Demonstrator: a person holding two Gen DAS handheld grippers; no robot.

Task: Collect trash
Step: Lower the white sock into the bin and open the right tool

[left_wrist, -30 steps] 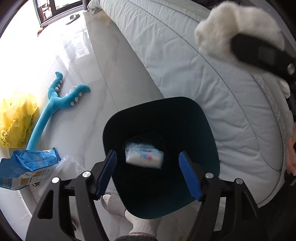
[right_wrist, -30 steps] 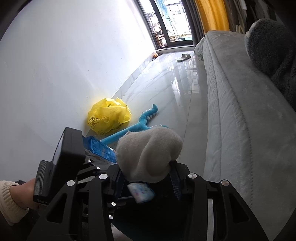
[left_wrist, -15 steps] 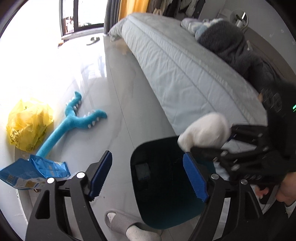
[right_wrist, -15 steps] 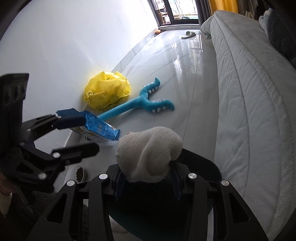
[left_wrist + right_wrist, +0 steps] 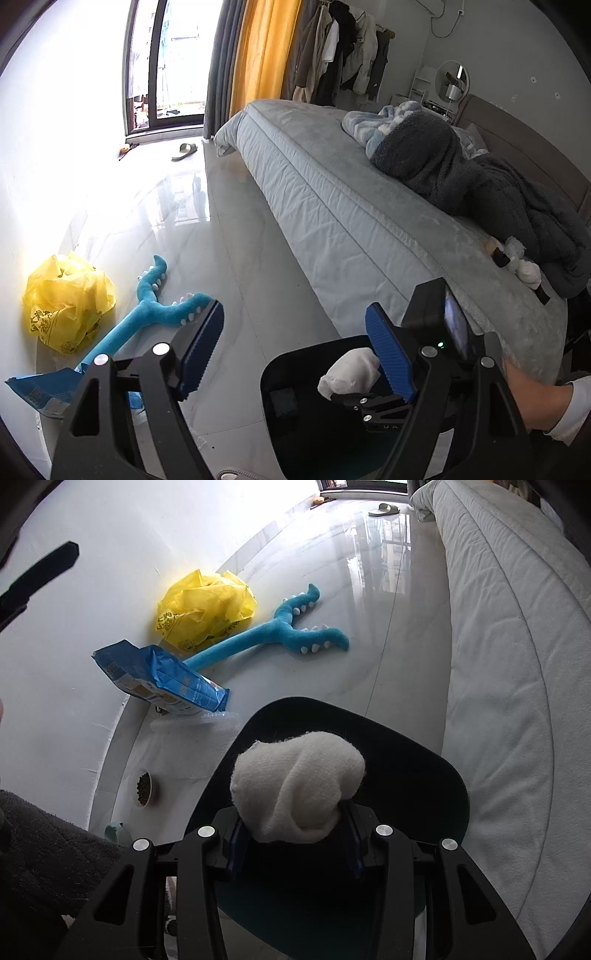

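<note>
White wad (image 5: 297, 786) pinched in right gripper (image 5: 293, 840) (over bin (image 5: 424, 771))

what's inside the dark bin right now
In the left wrist view, a small dark block lies on the floor of the dark bin. The white wad in the right gripper hides much of the interior.

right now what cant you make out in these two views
- Bin contents: right wrist view, hidden by the white wad held in the right gripper.
- Dark block in the bin: left wrist view, too dim to identify.
- Small items on the bed edge: left wrist view, too small.
- Blue packet: left wrist view, cut off by the left gripper frame.
</note>
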